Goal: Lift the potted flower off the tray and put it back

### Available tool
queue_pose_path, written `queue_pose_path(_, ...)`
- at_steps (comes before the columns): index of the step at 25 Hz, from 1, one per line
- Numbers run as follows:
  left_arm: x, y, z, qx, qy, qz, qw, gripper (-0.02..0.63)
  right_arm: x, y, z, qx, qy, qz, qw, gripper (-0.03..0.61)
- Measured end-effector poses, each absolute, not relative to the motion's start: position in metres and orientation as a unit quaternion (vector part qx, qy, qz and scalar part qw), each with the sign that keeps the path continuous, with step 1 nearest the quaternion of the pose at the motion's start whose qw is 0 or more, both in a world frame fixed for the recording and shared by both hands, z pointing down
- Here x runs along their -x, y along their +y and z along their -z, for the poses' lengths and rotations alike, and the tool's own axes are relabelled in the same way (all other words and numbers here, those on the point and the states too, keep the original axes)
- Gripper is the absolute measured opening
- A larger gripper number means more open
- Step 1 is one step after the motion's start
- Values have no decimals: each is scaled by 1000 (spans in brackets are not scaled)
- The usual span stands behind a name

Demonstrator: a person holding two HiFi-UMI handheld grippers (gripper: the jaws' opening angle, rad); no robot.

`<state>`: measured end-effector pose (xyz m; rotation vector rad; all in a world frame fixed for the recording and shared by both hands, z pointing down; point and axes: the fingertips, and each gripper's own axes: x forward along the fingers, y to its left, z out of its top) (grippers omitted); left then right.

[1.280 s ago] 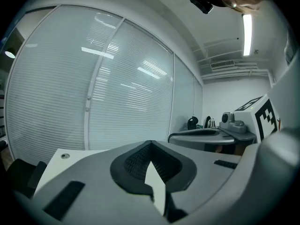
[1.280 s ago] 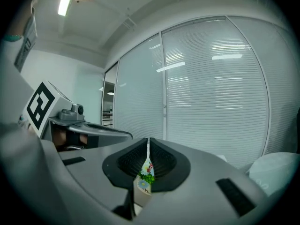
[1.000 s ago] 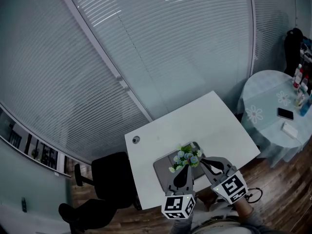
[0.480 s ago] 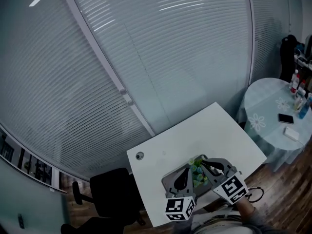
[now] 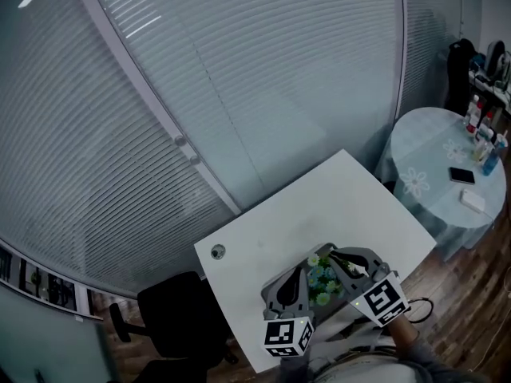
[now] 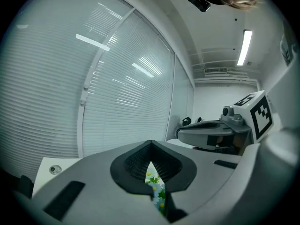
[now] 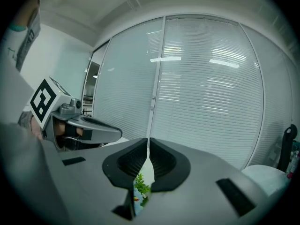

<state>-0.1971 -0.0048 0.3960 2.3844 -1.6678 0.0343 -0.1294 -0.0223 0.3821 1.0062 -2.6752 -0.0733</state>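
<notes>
Both left gripper point(image 5: 299, 273) and right gripper point(image 5: 332, 254), jaws together, have advanced beside potted flower point(image 5: 321, 278).

Left gripper point(image 5: 299, 274) and right gripper point(image 5: 334, 255) flank potted flower point(image 5: 322, 276).

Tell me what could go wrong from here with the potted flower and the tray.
1. The left tool and the right tool are both shut and flank the potted flower. If it is only pinched between them, it may slip or tip.
2. The tray sits close to the near edge of the table, so a nudge might push it off.
</notes>
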Motion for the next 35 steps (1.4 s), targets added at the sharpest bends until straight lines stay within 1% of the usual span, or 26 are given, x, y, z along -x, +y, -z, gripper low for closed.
queue_pose_path(7, 196, -12, -402, -803, -584, -5, 119, 11, 123, -40, -390, -302, -941, 29, 151, 25)
queue_pose_path(10, 197, -15, -410, -790, -598, -14, 136, 11, 123, -47, -394, -273, -950, 19, 150, 25)
queue_pose_path(14, 192, -15, -417, -770, -619, -26, 153, 11, 118, -57, -402, -250, -953, 24, 167, 25)
queue_pose_path(18, 186, -16, -420, -768, -621, -27, 154, 11, 115, -63, -413, -232, -957, 10, 173, 25)
queue_pose_path(22, 188, -15, -422, -771, -619, -38, 144, 11, 113, -66, -417, -219, -960, 8, 176, 25)
queue_pose_path(26, 186, -16, -421, -780, -606, -35, 153, 11, 108, -70, -425, -219, -959, 2, 179, 25)
queue_pose_path(33, 186, -18, -436, -777, -607, -79, 148, 11, 100, -76, -439, -222, -955, -9, 195, 25)
queue_pose_path(35, 183, -17, -440, -780, -602, -76, 157, 11, 98, -76, -443, -225, -954, -12, 197, 25)
